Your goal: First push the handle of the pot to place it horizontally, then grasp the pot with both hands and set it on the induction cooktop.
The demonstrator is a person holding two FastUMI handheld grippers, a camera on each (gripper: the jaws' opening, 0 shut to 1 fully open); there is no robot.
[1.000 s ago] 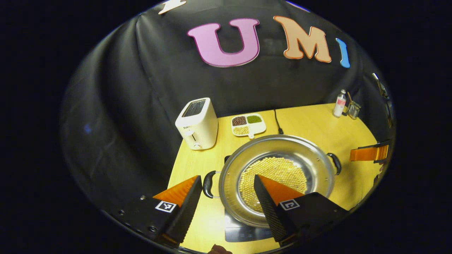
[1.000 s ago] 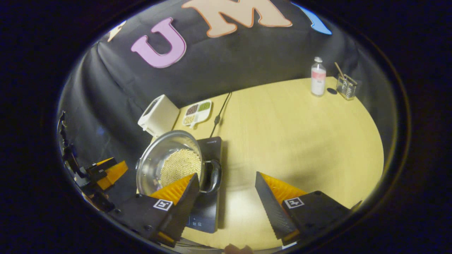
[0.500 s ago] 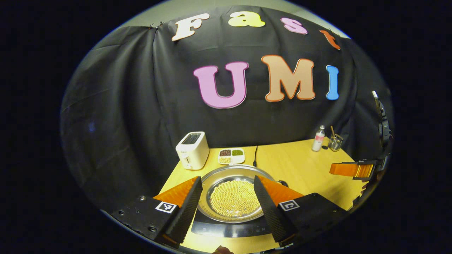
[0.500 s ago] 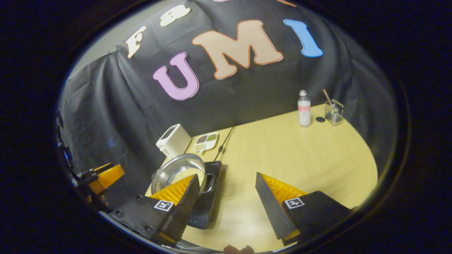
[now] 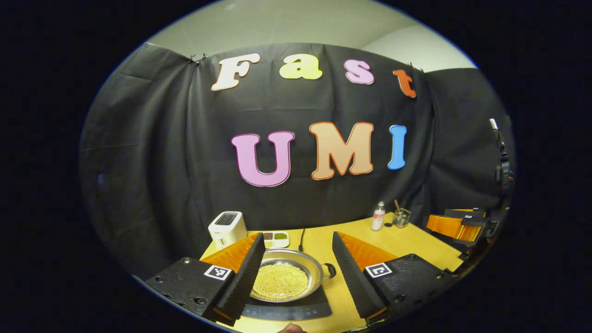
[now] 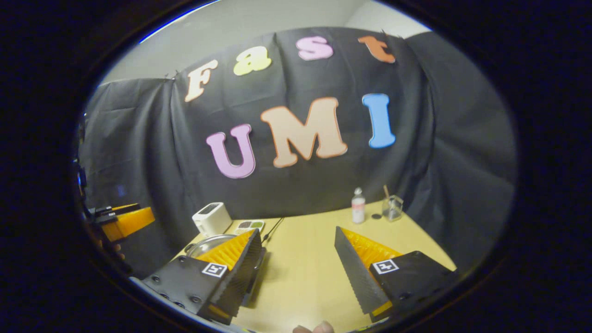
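My left tongs (image 5: 296, 273) stand open, fingers spread wide and gripping nothing. My right tongs (image 6: 298, 273) are likewise open and empty.

One pot (image 5: 289, 273) sits on one induction cooktop (image 5: 319, 309), seen between the left tongs' fingers in the left gripper view. The pot holds a layer of yellow beans (image 5: 280, 281). One pot handle (image 5: 329, 270) shows at the pot's 3 o'clock side. In the right gripper view, the pot rim (image 6: 203, 244) shows at 9 o'clock of the right tongs, partly hidden behind the left finger.

Items on the bench (image 5: 416, 243), counted:
- One white toaster (image 5: 226, 227), at 11 o'clock from the pot.
- One divided tray (image 5: 276, 238) of beans, at 12 o'clock from the pot, beside the toaster.
- One black cable (image 5: 301, 238), running back from the cooktop.
- One bottle (image 5: 378, 216), at the bench's far right.
- One clear glass holder (image 5: 401, 217) with a stick in it, just beside the bottle.

The right tongs also appear at 3 o'clock in the left gripper view, and the left tongs at 9 o'clock in the right gripper view.
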